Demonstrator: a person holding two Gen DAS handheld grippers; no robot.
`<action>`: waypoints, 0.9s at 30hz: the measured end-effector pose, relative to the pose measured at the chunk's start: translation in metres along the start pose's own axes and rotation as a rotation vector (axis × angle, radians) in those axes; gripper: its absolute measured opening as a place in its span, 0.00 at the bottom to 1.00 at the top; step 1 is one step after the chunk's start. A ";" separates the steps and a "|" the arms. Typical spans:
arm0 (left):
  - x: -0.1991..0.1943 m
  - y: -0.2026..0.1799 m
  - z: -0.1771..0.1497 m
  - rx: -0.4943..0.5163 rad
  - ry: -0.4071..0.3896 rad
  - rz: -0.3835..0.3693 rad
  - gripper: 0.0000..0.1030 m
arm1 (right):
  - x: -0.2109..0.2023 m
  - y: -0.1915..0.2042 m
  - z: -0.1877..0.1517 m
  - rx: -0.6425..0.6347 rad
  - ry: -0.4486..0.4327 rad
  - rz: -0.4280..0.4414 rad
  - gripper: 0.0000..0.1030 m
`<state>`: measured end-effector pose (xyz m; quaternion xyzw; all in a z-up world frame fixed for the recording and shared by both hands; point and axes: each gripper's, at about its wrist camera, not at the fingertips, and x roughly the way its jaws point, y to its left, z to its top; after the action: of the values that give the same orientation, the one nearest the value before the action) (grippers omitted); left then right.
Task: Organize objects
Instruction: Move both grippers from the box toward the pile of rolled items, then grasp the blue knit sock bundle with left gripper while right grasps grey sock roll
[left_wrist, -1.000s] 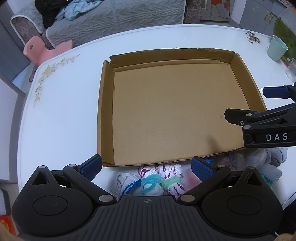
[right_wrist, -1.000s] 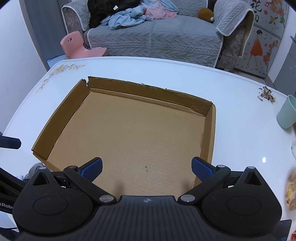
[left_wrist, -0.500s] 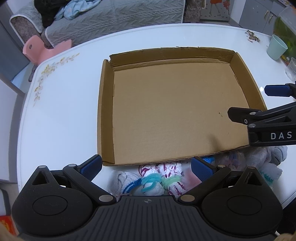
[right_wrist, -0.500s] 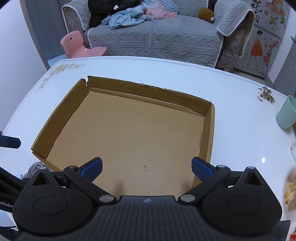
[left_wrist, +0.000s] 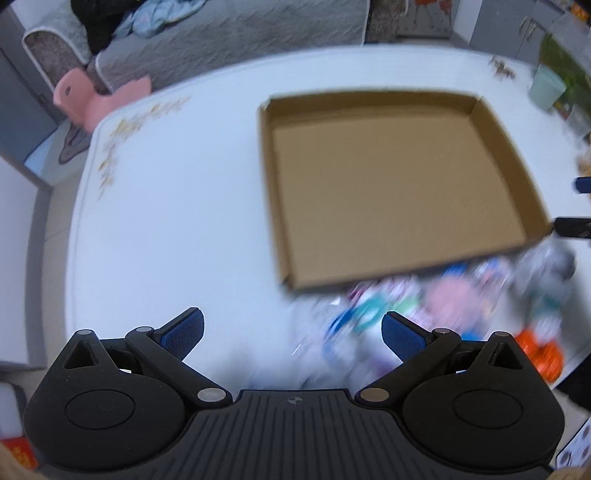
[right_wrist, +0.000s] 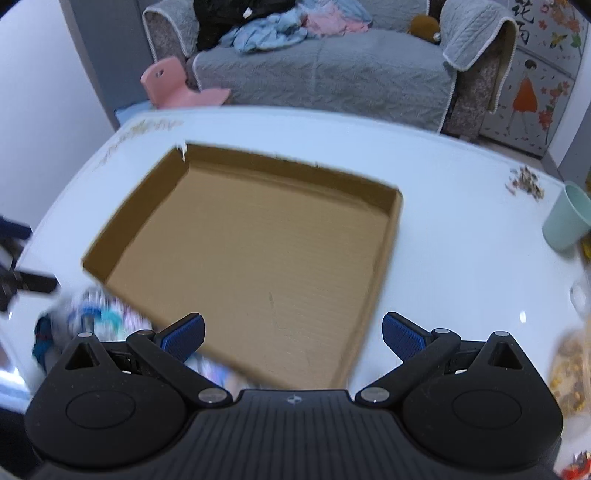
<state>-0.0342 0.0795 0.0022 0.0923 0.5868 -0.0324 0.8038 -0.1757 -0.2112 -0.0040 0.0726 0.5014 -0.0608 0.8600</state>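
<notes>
While both frames are motion-blurred, the basics read fine. Left gripper (left_wrist: 291, 334): fingers spread wide, blue pads (left_wrist: 184, 332) apart, nothing between them. Right gripper (right_wrist: 291, 334): same, fingers released and wide, holding nothing.

Cardboard tray (left_wrist: 399, 199) sits flat on the white table (left_wrist: 166, 221), ahead of the left fingers and off to their right. Its floor is bare. From the right wrist view the tray (right_wrist: 258, 258) lies straight ahead, its near edge passing between and under the two fingertips; contact cannot be told.

Pile of small cloth items (left_wrist: 424, 310) lies on the table just beside the tray's near edge, outside it, ahead of the left gripper's right finger. Too blurred to name pieces: white, pink, teal and blue patches, plus something orange (left_wrist: 539, 350) at the far right. Right wrist view shows the same pile (right_wrist: 92, 317) just beyond its left finger, beside the tray's near-left corner.

Pale green cup (right_wrist: 569, 225) stands on the table well right of the tray. Grey sofa (right_wrist: 332, 66) and pink chair (right_wrist: 173, 81) are beyond the table.
</notes>
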 end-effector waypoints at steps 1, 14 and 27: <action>0.004 0.006 -0.006 0.030 0.021 -0.016 0.99 | 0.000 -0.003 -0.005 0.006 0.017 0.001 0.99; 0.046 0.029 -0.061 -0.034 0.225 -0.104 0.99 | 0.028 -0.031 -0.033 0.167 0.187 -0.051 0.99; 0.076 0.009 -0.066 -0.024 0.212 -0.019 0.99 | 0.051 -0.030 -0.051 0.210 0.277 -0.067 0.99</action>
<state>-0.0714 0.1053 -0.0881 0.0798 0.6698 -0.0231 0.7379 -0.1997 -0.2328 -0.0747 0.1530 0.6081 -0.1311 0.7679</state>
